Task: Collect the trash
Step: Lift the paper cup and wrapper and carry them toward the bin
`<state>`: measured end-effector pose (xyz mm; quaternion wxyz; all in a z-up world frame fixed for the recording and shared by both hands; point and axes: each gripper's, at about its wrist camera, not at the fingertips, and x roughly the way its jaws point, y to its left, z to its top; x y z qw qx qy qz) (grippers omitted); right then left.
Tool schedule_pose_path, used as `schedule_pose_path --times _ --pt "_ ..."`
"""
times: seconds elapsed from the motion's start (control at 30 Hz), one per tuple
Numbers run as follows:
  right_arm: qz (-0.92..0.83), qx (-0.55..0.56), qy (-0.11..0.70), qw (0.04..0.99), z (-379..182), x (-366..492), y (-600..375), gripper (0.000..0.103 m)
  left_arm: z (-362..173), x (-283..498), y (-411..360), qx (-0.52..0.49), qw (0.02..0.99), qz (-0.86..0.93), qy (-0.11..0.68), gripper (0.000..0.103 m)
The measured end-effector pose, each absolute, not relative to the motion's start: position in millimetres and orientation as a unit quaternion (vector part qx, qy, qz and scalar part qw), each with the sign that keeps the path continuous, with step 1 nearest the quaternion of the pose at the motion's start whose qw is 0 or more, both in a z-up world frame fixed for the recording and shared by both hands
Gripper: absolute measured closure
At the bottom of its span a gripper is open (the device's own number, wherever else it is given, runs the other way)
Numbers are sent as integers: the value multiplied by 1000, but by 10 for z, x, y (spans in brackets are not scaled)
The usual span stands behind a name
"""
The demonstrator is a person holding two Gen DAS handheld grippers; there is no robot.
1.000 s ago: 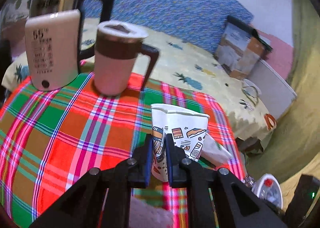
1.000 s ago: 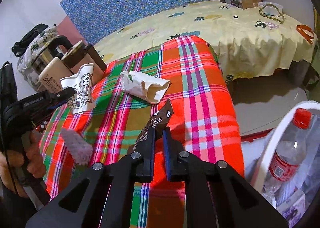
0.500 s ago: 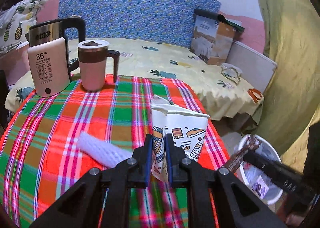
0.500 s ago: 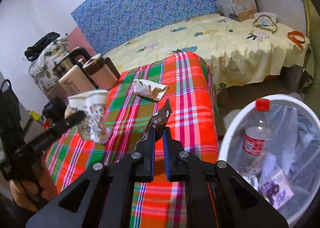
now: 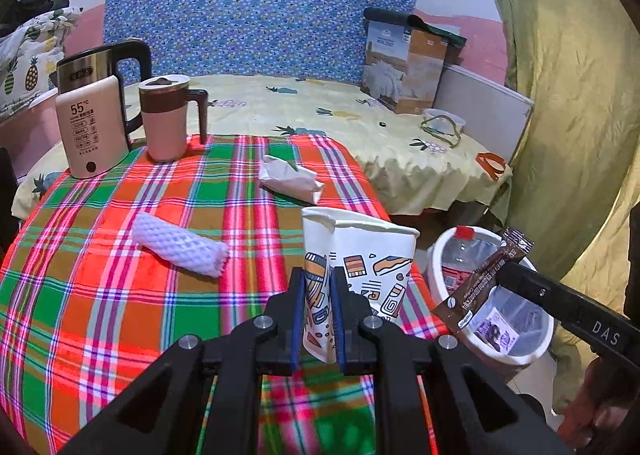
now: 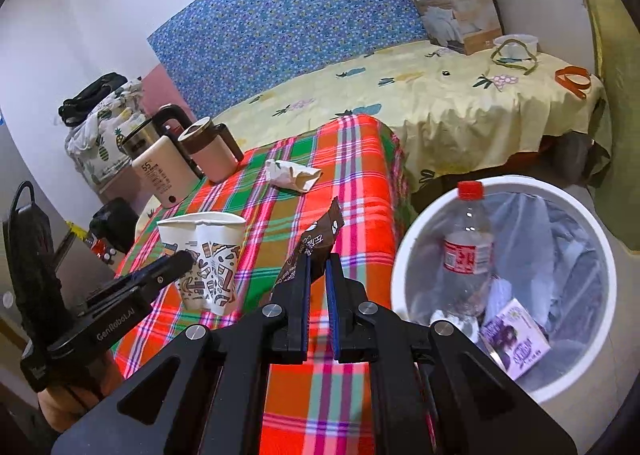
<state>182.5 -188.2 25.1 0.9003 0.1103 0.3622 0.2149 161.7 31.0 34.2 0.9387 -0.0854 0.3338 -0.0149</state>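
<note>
My left gripper point(image 5: 318, 307) clamps the crushed paper cup point(image 5: 356, 279) above the table's point(image 5: 100, 295) right edge. My right gripper point(image 6: 316, 287) pinches the brown wrapper point(image 6: 316, 243) beside the bin point(image 6: 560, 387). Binned: bottle point(image 6: 468, 251), packet point(image 6: 516, 339). Remaining on the table: foam net point(image 5: 180, 249), crumpled paper point(image 5: 290, 177).

Yellow-sheeted bed point(image 5: 340, 123), blue floral headboard point(image 5: 256, 15)

Even, soft indoor light; faint shadows; colours oversaturated; strong fisheye bending and dark corners; mild blur throughout.
</note>
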Motion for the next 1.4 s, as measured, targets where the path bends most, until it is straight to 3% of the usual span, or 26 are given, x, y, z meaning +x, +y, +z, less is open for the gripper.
schedule_pose_path --times 1.4 --pt "58 149 399 903 -152 1831 -3241 93 65 2114 -1328 -16 910 -160 383 89"
